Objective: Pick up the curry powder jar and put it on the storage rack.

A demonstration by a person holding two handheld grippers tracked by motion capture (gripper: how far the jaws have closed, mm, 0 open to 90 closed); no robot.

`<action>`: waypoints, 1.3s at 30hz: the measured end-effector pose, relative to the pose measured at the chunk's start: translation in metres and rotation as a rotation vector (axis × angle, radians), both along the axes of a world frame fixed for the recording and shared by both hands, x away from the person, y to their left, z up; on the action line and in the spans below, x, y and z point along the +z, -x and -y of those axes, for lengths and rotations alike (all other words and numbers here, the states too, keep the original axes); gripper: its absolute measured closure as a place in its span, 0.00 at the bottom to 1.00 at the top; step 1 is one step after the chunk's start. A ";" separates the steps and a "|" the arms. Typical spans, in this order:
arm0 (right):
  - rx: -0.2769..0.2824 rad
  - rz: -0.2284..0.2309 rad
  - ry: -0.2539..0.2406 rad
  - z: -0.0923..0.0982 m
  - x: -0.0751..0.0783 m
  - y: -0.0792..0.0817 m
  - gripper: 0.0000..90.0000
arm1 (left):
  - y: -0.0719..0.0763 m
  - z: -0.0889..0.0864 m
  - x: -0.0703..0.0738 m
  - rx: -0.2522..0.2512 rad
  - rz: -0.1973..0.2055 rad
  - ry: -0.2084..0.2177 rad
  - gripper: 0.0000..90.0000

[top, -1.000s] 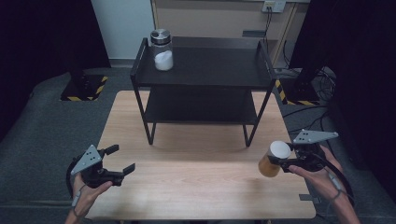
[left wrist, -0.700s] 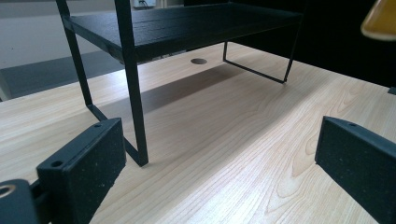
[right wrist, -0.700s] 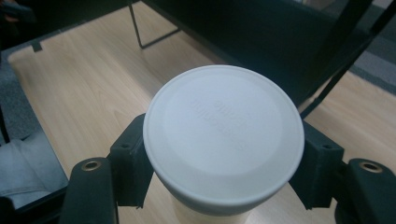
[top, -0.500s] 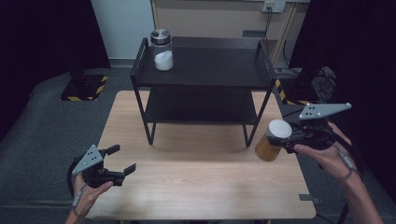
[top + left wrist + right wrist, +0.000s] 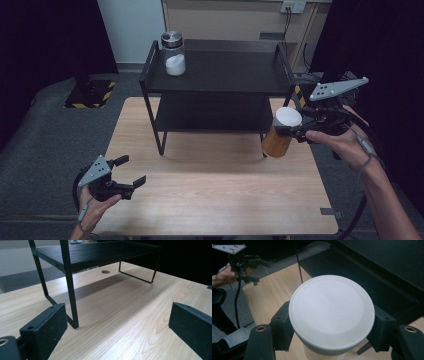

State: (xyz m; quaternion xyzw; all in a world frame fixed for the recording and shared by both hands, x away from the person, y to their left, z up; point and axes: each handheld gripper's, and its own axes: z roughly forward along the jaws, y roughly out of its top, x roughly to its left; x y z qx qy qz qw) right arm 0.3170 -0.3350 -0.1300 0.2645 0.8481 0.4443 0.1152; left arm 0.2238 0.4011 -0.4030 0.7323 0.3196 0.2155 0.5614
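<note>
Fingers on my right gripper are clamped on either side of the amber jar, just under its white lid. In the right gripper view both pads press the jar's neck and the lid sits above them, so the grip looks square. The jar hangs upright in the air at the right of the high view, beside the right front leg of the black rack, clear of the table.

Progress, as I read it: pick-up is done and the jar is off the wood. Placement is not done. The jar sits beside the rack rather than over either shelf. My guess is it goes on the rack, since a glass jar with a metal lid stands on the top shelf in the upper left of the frame, but I can't confirm which shelf. What's left is to carry it inward, set it down and release.

Left gripper sits low at the lower left of the high view, over the near corner of the table. Its jaws stand wide apart with nothing between them. In the left gripper view I see bare wood between the two pads and the rack's near leg just ahead. It touches nothing, as far as I can tell.

Risk note: the rack's side rail is close to the jar, so I'd clear that rail before moving in.
</note>
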 end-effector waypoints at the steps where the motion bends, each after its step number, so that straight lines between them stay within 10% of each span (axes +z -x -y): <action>1: 0.000 0.001 0.003 -0.002 0.004 -0.001 0.38 | 0.000 0.000 0.000 0.000 0.001 0.001 0.01; 39: -0.106 0.024 -0.002 -0.051 0.118 -0.061 0.38 | -0.002 -0.003 -0.001 -0.001 -0.005 0.002 0.01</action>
